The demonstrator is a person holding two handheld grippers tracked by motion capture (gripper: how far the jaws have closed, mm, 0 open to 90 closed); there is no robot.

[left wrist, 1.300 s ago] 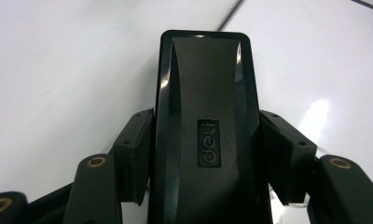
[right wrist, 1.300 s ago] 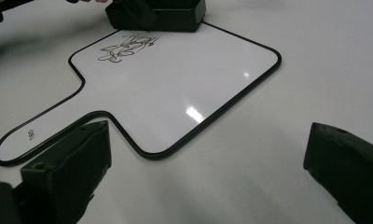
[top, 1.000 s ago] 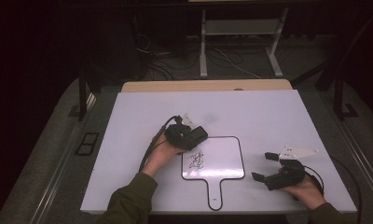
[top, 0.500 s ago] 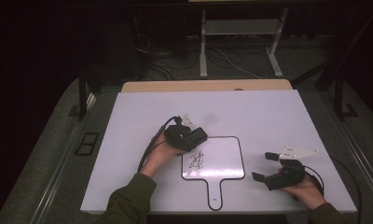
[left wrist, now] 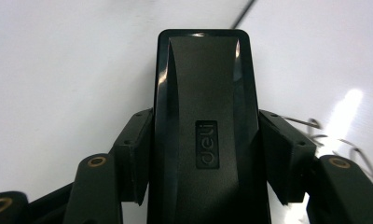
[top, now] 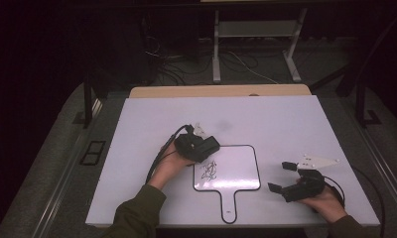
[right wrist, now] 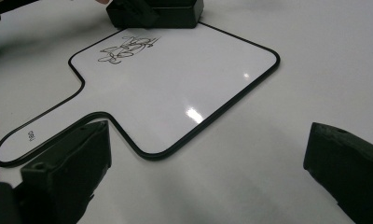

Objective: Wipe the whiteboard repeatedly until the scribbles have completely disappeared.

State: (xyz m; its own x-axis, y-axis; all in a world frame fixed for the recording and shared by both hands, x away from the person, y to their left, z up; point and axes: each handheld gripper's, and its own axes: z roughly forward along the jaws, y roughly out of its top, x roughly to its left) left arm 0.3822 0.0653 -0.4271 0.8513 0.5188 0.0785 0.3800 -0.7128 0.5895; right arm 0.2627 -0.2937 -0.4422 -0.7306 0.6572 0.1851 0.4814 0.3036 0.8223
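My left gripper (top: pixel 206 148) is clamped on a black eraser (left wrist: pixel 204 126), a smooth rounded block with a small embossed logo, resting on the upper left corner of the paddle-shaped whiteboard (top: pixel 236 171) near the table's (top: pixel 286 119) front edge. A black scribble (top: pixel 209 170) sits just beside it. My right gripper (top: pixel 286 177) stands wide apart, empty, near the table's front right corner.

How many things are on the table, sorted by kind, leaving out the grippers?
Paddle-shaped whiteboard with a black scribble: 1
Black eraser, clamped in the left gripper: 1
Total: 2
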